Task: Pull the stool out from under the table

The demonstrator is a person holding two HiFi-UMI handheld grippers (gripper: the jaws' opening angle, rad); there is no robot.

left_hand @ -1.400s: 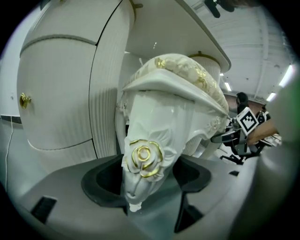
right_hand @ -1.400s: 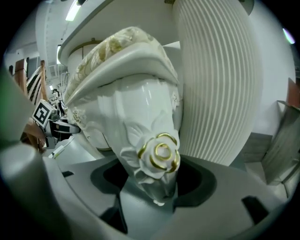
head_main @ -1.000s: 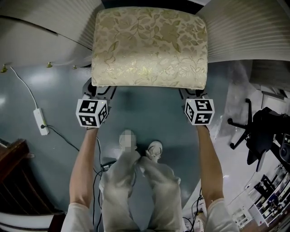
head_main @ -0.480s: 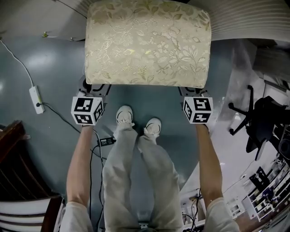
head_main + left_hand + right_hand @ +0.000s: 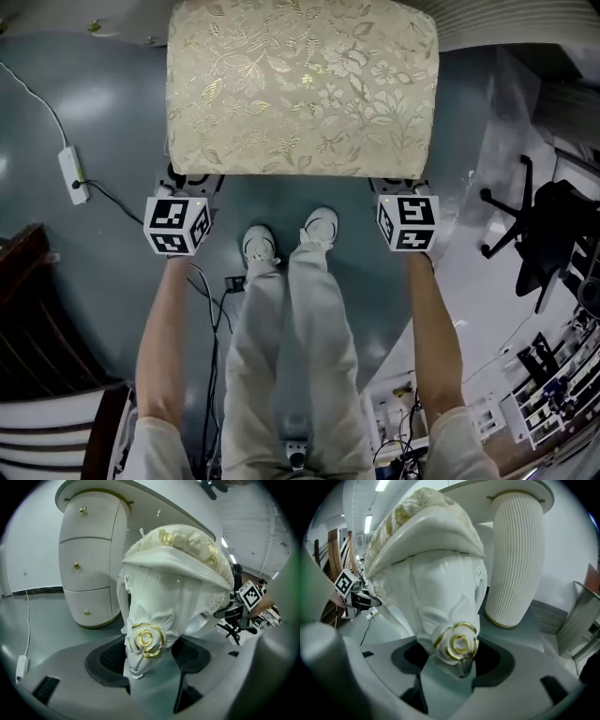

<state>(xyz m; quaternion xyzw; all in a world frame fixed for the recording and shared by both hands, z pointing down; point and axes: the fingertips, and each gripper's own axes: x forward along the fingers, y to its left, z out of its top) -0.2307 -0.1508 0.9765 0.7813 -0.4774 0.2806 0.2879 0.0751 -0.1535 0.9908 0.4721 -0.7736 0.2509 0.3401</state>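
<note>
Stool [image 5: 302,89] farther out from table [image 5: 515,555], in left gripper [image 5: 151,662], right gripper [image 5: 459,662].

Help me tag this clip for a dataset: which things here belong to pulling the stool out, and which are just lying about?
Job: stool; left hand-held gripper and right hand-held gripper, each clamped on a stool leg; table.
Lying about: power strip; floor cables; black office chair.

Bare floor [image 5: 112,122] flanks the stool [image 5: 302,89]; office chair [image 5: 548,234] right, power strip [image 5: 71,174] left.
</note>
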